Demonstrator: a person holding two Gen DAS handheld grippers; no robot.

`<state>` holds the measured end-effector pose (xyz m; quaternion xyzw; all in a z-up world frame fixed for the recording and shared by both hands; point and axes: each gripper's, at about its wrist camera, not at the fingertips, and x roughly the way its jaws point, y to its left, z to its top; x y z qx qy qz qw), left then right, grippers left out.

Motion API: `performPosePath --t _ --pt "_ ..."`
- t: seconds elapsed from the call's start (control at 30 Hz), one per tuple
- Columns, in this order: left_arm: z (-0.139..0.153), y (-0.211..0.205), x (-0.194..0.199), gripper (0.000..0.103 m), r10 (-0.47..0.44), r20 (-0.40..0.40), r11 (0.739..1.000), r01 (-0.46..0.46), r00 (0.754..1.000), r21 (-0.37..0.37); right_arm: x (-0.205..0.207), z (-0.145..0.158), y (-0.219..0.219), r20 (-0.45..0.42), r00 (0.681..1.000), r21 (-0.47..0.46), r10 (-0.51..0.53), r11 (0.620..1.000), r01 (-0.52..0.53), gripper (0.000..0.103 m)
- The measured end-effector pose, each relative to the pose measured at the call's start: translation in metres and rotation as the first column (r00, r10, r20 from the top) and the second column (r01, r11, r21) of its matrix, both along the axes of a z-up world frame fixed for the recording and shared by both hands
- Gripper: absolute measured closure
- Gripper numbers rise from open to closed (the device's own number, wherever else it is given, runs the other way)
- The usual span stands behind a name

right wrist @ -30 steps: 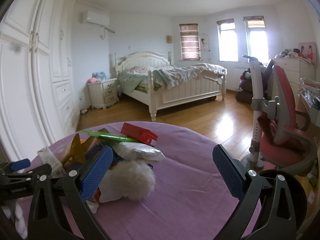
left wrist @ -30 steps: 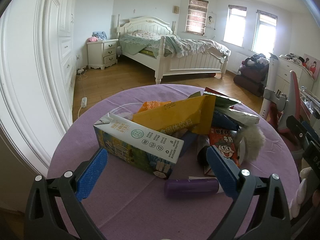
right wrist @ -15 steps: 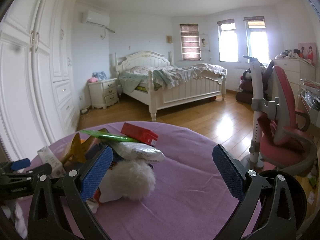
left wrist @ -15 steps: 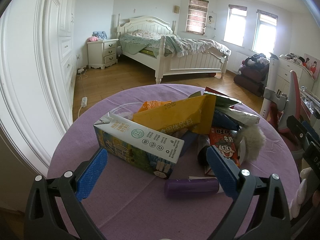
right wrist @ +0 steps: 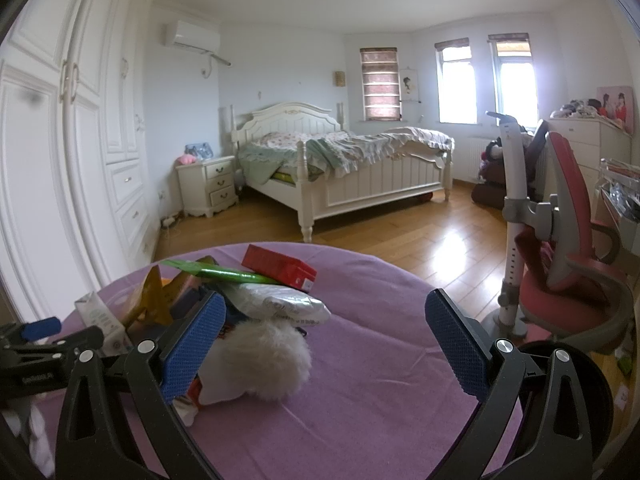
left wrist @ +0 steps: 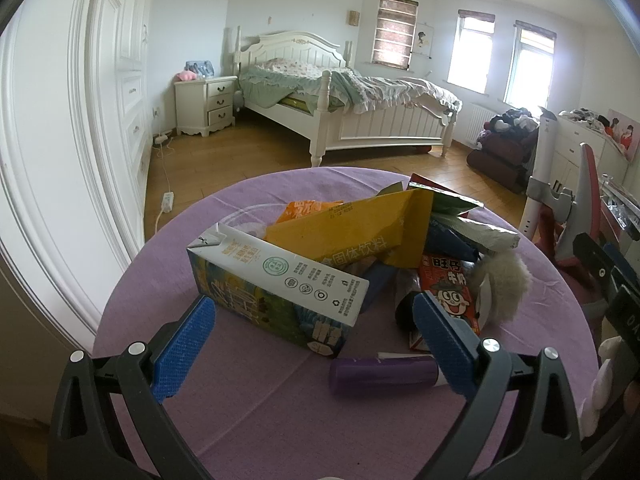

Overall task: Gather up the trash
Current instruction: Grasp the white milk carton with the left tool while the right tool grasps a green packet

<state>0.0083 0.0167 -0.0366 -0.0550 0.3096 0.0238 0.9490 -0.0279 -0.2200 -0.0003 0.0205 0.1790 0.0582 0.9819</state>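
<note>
A heap of trash lies on a round table with a purple cloth (left wrist: 248,412). In the left wrist view a milk carton (left wrist: 276,292) lies on its side in front, with a yellow drink box (left wrist: 352,234), a red snack packet (left wrist: 450,290), a white fluffy ball (left wrist: 502,292) and a purple roll (left wrist: 382,370) around it. My left gripper (left wrist: 316,344) is open, its blue pads either side of the carton's near end, holding nothing. My right gripper (right wrist: 324,346) is open over the cloth (right wrist: 368,396), right of the fluffy ball (right wrist: 264,360), a silver packet (right wrist: 288,304) and a red box (right wrist: 280,266).
A white wardrobe (left wrist: 72,128) stands left of the table. A bed (right wrist: 340,168) and nightstand (right wrist: 208,184) are across the wooden floor. A pink chair (right wrist: 568,256) and a dark bin (right wrist: 600,392) stand right of the table. The left gripper's body (right wrist: 44,360) shows at the right view's left edge.
</note>
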Motion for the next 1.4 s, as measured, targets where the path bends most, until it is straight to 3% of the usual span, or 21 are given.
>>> performPosePath --t 0.17,0.23,0.3,0.37,0.5,0.57,0.73,0.8,0.83,0.93,1.0,1.03,1.1,1.2,1.23,1.27,1.33,1.4 --pt "-0.001 0.005 -0.001 0.005 -0.032 -0.001 0.999 0.032 0.999 -0.039 0.002 0.000 0.000 -0.011 1.000 0.000 0.000 1.000 0.000 0.004" --pt "-0.002 0.018 -0.003 0.005 -0.059 -0.009 0.995 0.058 0.998 -0.084 0.008 -0.002 -0.002 -0.051 0.998 0.005 0.035 0.999 -0.035 0.004" --pt "-0.006 0.038 -0.007 0.005 -0.145 -0.018 0.979 0.141 0.989 -0.145 0.017 -0.003 -0.001 -0.121 0.988 -0.013 0.100 0.995 -0.103 0.004" --pt "-0.008 0.050 -0.008 0.005 -0.183 -0.030 0.976 0.177 0.983 -0.128 0.025 0.001 0.002 -0.170 0.967 -0.015 0.189 0.981 -0.194 0.004" --pt "-0.011 0.053 0.004 0.005 -0.281 -0.081 0.959 0.276 0.956 -0.068 0.038 0.019 0.032 -0.182 0.932 -0.123 0.313 0.933 -0.338 0.006" --pt "-0.011 0.050 0.018 0.005 -0.314 -0.118 0.948 0.305 0.942 -0.091 0.049 0.026 0.050 -0.198 0.916 -0.166 0.349 0.909 -0.382 0.013" --pt "-0.011 0.070 0.040 0.005 -0.215 -0.160 0.935 0.156 0.964 -0.319 0.070 0.022 0.090 -0.241 0.898 -0.271 0.369 0.863 -0.427 0.015" --pt "-0.014 0.075 0.047 0.005 -0.184 -0.162 0.906 0.103 0.970 -0.410 0.081 0.014 0.103 -0.274 0.892 -0.309 0.360 0.845 -0.436 0.030" --pt "-0.017 0.073 0.048 0.005 -0.151 -0.174 0.905 0.065 0.973 -0.421 0.086 0.010 0.108 -0.287 0.893 -0.328 0.347 0.840 -0.432 0.044" --pt "-0.021 0.071 0.050 0.005 -0.094 -0.212 0.907 -0.004 0.973 -0.422 0.103 -0.002 0.118 -0.311 0.898 -0.355 0.311 0.839 -0.413 0.056" --pt "-0.025 0.068 0.049 0.005 -0.069 -0.238 0.902 -0.041 0.969 -0.430 0.111 -0.006 0.118 -0.333 0.889 -0.314 0.315 0.852 -0.420 0.076" --pt "-0.025 0.064 0.048 0.005 -0.055 -0.243 0.902 -0.057 0.968 -0.428 0.113 -0.005 0.115 -0.340 0.885 -0.286 0.317 0.862 -0.419 0.077" --pt "-0.019 0.067 0.048 0.005 -0.031 -0.250 0.903 -0.080 0.968 -0.423 0.106 0.001 0.105 -0.321 0.884 -0.203 0.341 0.886 -0.416 0.090" --pt "-0.019 0.065 0.054 0.009 0.012 -0.255 0.909 -0.117 0.967 -0.399 0.089 0.017 0.085 -0.278 0.880 -0.089 0.386 0.902 -0.423 0.095" --pt "-0.018 0.066 0.052 0.019 0.026 -0.261 0.913 -0.130 0.965 -0.388 0.083 0.025 0.077 -0.265 0.873 -0.037 0.410 0.900 -0.434 0.096" --pt "-0.021 0.067 0.055 0.028 0.037 -0.273 0.913 -0.143 0.961 -0.381 0.073 0.032 0.068 -0.244 0.864 0.033 0.440 0.894 -0.446 0.096" --pt "-0.023 0.073 0.051 0.029 0.025 -0.265 0.891 -0.142 0.964 -0.432 0.059 0.042 0.051 -0.229 0.854 0.121 0.467 0.884 -0.451 0.096" --pt "-0.021 0.076 0.048 0.035 0.019 -0.256 0.895 -0.131 0.967 -0.427 0.047 0.048 0.031 -0.218 0.838 0.223 0.500 0.862 -0.456 0.096"
